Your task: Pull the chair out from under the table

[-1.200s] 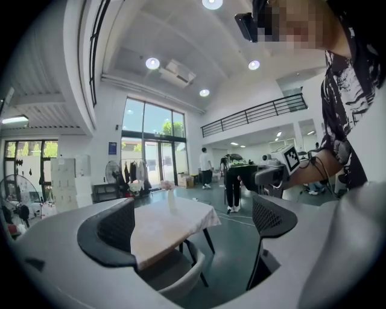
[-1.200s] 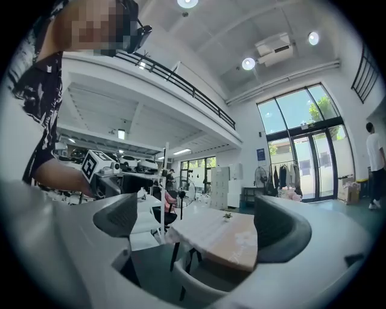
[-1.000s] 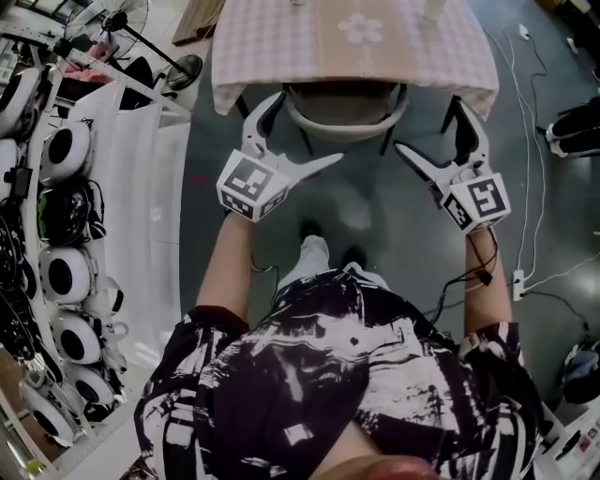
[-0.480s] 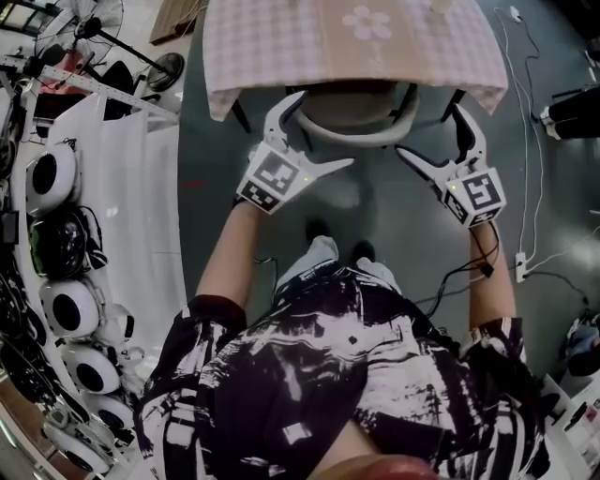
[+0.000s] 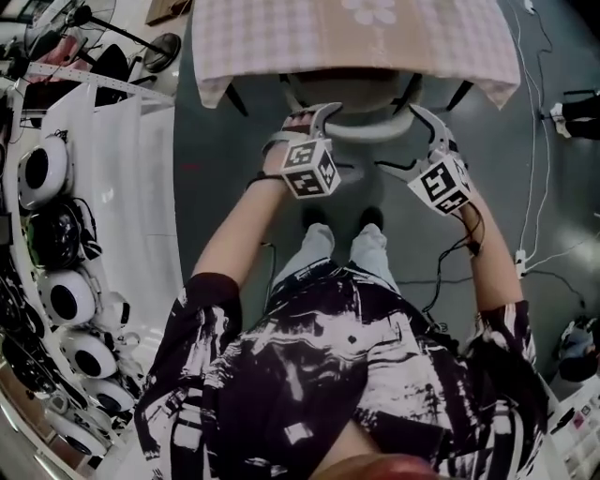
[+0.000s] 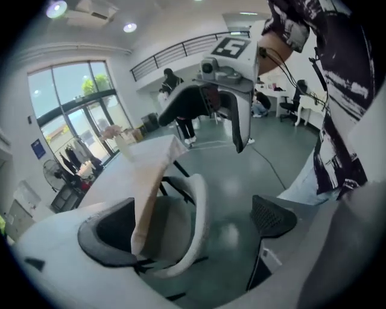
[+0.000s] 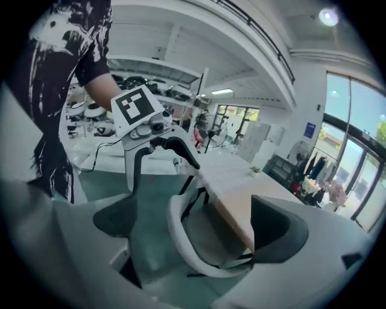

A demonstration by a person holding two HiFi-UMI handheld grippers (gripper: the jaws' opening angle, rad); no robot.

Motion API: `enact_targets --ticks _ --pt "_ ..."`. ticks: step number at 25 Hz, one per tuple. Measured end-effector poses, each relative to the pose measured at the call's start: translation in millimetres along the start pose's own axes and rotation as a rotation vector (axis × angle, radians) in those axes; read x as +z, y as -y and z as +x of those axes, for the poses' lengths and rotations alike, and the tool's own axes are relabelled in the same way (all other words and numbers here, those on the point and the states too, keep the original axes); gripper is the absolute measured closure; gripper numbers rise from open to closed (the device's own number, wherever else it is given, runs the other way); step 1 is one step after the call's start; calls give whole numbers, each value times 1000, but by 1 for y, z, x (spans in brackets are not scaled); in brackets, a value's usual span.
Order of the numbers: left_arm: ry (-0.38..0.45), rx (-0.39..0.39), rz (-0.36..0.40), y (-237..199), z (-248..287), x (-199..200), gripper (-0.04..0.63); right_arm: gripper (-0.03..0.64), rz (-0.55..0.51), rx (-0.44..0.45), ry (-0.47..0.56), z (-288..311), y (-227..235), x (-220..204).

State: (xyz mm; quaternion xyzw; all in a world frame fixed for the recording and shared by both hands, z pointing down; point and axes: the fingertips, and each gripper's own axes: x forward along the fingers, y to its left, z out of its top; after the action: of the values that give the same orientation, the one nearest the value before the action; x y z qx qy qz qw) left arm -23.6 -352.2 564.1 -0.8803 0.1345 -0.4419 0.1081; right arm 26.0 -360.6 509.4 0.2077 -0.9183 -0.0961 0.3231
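Chair (image 5: 367, 131): sitting tucked under the table (image 5: 281, 47) at its near edge, backrest facing the person.
Left gripper (image 5: 305, 127): hovering at the backrest's left side, jaws standing wide apart with the rim between them.
Right gripper (image 5: 412, 141): hovering at the backrest's right side, jaws likewise spread with the rim between them.

Pink-and-white checked tablecloth (image 5: 281, 42) at the top of the frame is carrying a beige middle band and a white flower print (image 5: 373, 11). The chair (image 5: 361, 131) is showing an off-white curved back and a grey seat. The left gripper (image 5: 317, 117) and right gripper (image 5: 403, 141) are showing white bodies, dark grey pads (image 6: 114, 232), and black-and-white square markers on their cubes. The shirt (image 5: 328, 375) at lower centre is showing black with white splashes, the trousers (image 5: 319, 248) are looking pale grey, the floor (image 5: 225, 187) is reading dark grey-green, and the round units (image 5: 42, 169) down the left edge are showing white shells with black centres
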Motion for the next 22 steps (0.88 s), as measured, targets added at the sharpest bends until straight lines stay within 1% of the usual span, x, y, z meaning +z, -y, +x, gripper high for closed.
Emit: enact_targets --ticks 4,7,10,13,16,19,22 --pt "-76 -88 -11 21 48 -20 28 43 -79 145 -86 34 -19 -38" --pt "-166 -145 36 35 81 -42 28 44 -150 226 -156 59 -30 -67" --pt "-243 -194 81 45 107 -61 28 46 -213 289 -216 78 -39 -92" --pt "-292 -210 99 45 125 -75 28 48 -250 331 -272 95 -45 -113" --pt "-317 -197 78 38 139 -84 28 53 -278 351 -321 110 -48 -134" --pt "-348 -195 74 37 148 -94 29 99 -308 354 -356 121 -52 -147" --pt "-386 -197 97 38 155 -104 31 125 -338 352 -389 131 -51 -154"
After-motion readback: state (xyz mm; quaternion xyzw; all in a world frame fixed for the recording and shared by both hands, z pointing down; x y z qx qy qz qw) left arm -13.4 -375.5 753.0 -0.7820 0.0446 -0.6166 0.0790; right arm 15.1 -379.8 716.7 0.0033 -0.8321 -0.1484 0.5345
